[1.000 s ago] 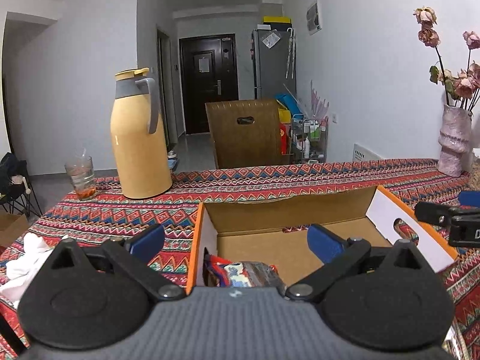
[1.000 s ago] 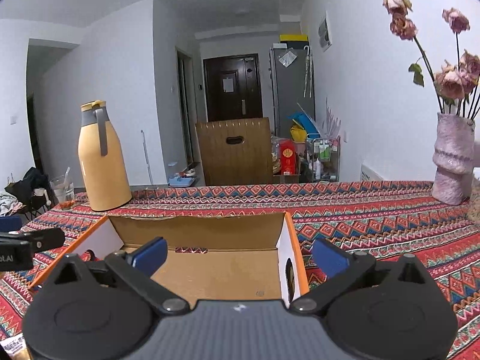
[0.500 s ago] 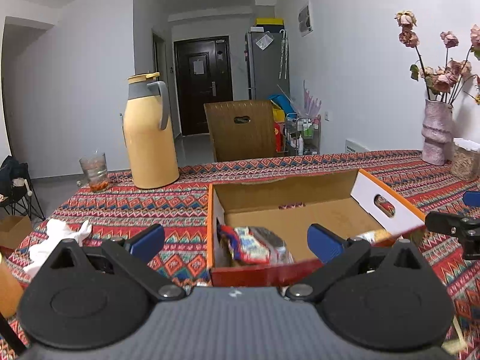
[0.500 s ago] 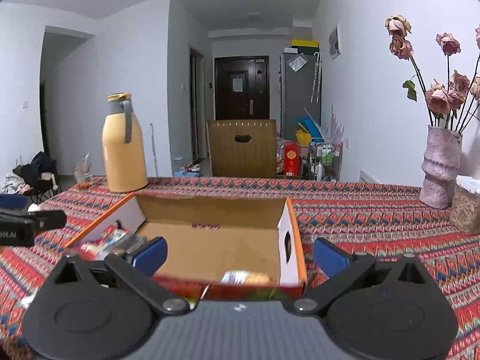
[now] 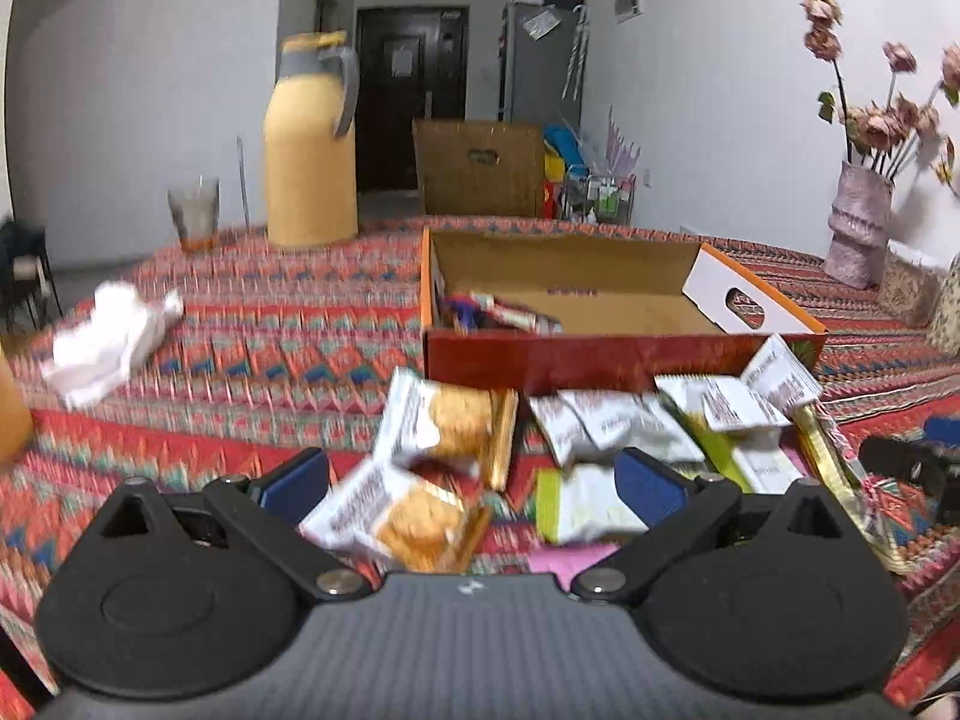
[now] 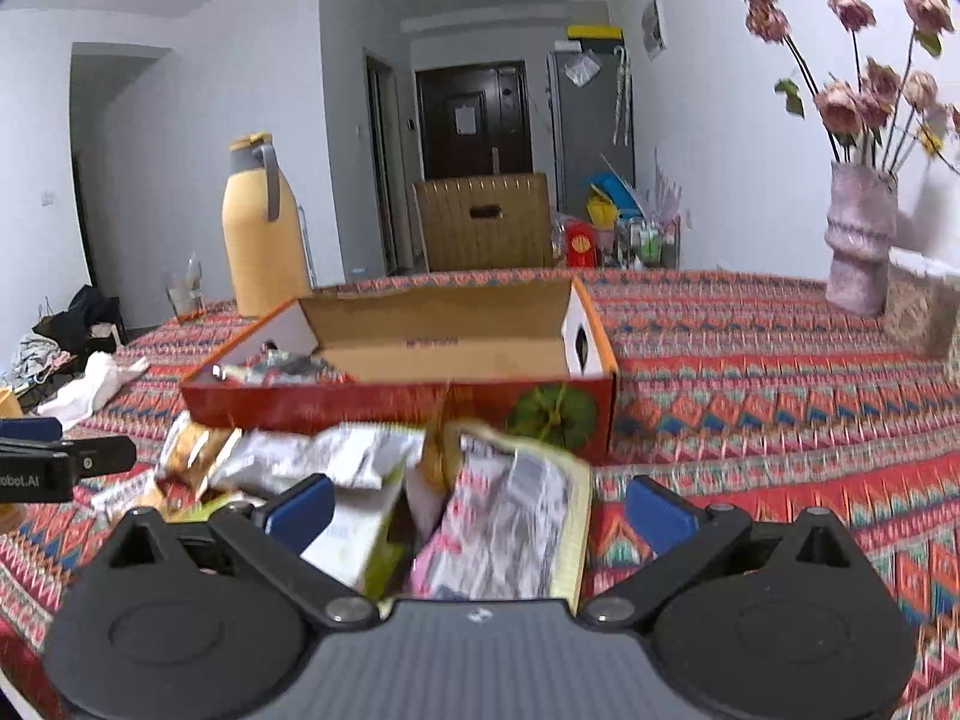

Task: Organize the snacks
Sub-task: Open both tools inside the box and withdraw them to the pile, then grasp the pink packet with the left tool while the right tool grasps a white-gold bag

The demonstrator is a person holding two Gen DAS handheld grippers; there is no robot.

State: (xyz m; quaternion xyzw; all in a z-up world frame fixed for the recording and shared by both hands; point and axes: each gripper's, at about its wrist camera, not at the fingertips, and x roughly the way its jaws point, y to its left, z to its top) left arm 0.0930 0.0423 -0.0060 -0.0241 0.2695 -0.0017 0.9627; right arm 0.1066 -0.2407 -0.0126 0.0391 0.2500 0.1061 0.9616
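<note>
Both tongs, left gripper [image 5: 474, 483] and right gripper [image 6: 477, 504], gape released, pulled back from the box [image 5: 600, 354]; snack packets [image 5: 432, 426] now lie between them, awaiting pickup.

Both grippers are held level side by side, pointing forward: the left gripper [image 5: 474, 483] has its blue-padded fingers [image 5: 648, 485] spread wide with nothing gripped, and the right gripper [image 6: 480, 507] is likewise spread wide.

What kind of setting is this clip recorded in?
Most likely a lived-in home dining area: a table under a patterned tablecloth, a refrigerator beside the entry door, and a vase of dried flowers against the wall.
</note>
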